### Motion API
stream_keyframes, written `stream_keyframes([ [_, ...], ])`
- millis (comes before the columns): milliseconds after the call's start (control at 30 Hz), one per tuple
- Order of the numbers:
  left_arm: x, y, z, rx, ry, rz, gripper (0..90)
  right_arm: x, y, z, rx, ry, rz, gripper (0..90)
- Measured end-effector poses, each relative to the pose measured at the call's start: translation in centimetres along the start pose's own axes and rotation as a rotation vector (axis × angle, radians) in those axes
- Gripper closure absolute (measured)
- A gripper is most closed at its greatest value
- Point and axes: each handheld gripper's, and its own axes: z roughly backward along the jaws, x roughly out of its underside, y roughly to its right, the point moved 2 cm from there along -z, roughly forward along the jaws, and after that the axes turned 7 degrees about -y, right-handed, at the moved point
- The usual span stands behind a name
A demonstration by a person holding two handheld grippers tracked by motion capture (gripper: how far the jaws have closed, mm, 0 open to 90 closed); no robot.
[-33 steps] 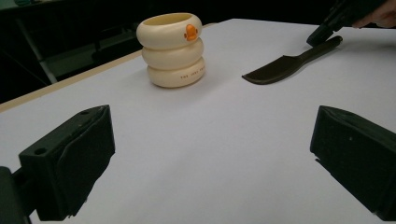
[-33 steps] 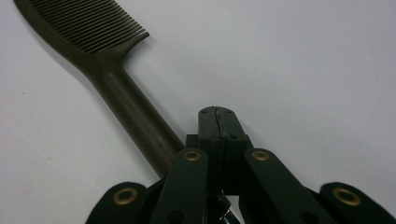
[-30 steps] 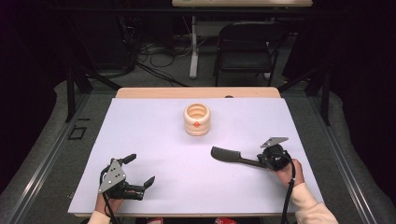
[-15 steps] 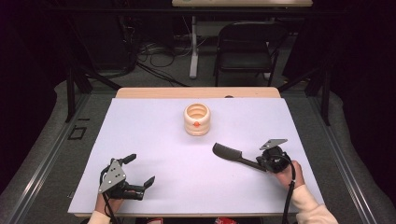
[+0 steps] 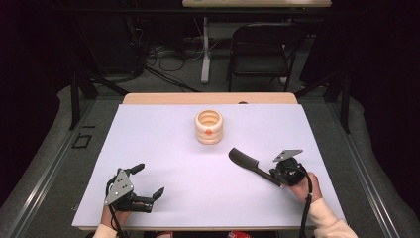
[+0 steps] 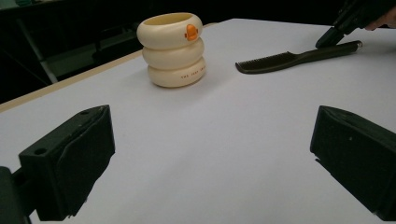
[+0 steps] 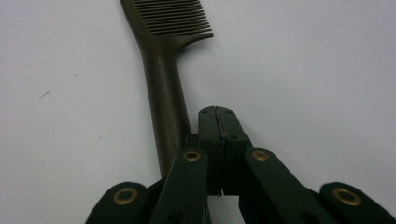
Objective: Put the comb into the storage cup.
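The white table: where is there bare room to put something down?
On the table, the whole left half is bare, from the ringed cream holder down to the left tongs. So is the far right corner beyond the comb. It is tightest by the right tongs, shut beside the comb's handle.

My two jaws stand wide apart at the bottom corners, nothing between them but bare white table [image 6: 224, 154]. Ahead on the left sits a cream ringed cup [image 6: 173, 49] with an orange mark near its rim. To its right lies a dark comb [image 6: 292, 59], and the other gripper [image 6: 337, 29] has its tip at the handle's far end.
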Motion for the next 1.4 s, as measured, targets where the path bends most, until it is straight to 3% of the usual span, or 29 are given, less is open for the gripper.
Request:
stream_keyframes([
  [267, 0.0, 0.0, 0.0, 0.001, 0.000, 0.001, 0.1, 0.0, 0.1, 0.1, 0.007, 0.013, -0.002, 89.8],
  [500, 0.0, 0.0, 0.0, 0.001, 0.000, -0.001, 0.1, -0.1, 0.3, 0.4, 0.025, 0.030, -0.008, 84.3],
  [833, 0.0, 0.0, 0.0, 0.002, 0.000, -0.001, 0.1, -0.2, 0.8, 0.9, 0.033, 0.046, 0.004, 67.5],
  [900, 0.0, 0.0, 0.0, 0.002, 0.000, -0.001, 0.1, -0.3, 0.8, 1.1, 0.037, 0.041, 0.001, 60.2],
  [1133, 0.0, 0.0, -0.1, 0.004, -0.001, -0.002, 0.1, -0.6, 0.9, 1.7, 0.040, 0.038, 0.016, 47.1],
  [1400, 0.0, 0.0, -0.1, 0.006, -0.002, -0.001, 0.1, -1.1, 0.7, 2.3, 0.025, 0.039, 0.046, 38.4],
])
